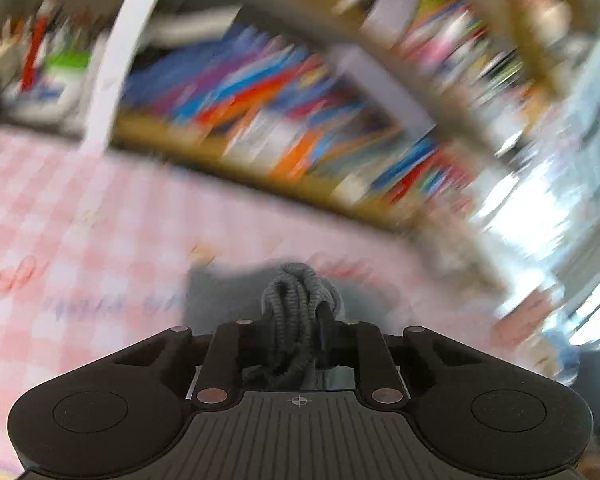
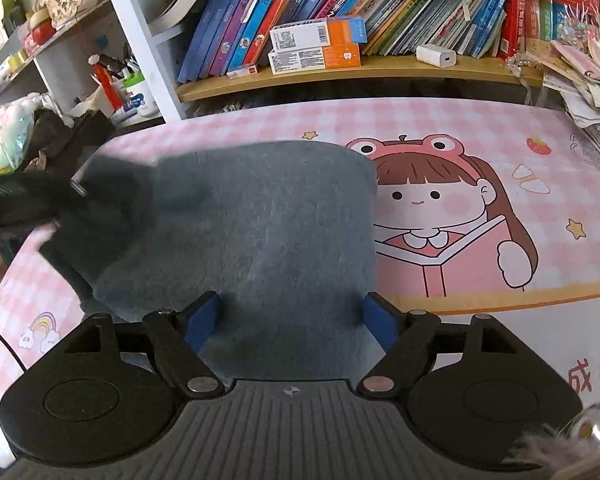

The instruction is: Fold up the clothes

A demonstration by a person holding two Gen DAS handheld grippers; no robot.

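One grey garment [image 2: 268, 240] is all the clothing in view, lying on the pink checked counter [image 2: 480, 128] at about 12 o'clock from the right claw [image 2: 292, 320]. That claw stands wide, its blue pads either side of the cloth's near edge and not pressing on it. At about 10 o'clock from it the left claw [image 2: 76, 188] shows as a dark blur over the garment's left corner. In its own view the left claw [image 1: 298, 320] is nearly closed on a bunched wad of grey fabric [image 1: 300, 304]. Judging by this, the fold is only beginning: one corner is gathered, the near edge not yet gripped, and most of the cloth lies flat and spread. Two claws, one garment. Beyond the counter, at 12 o'clock, a bookshelf [image 2: 360, 70] holds a row of books.
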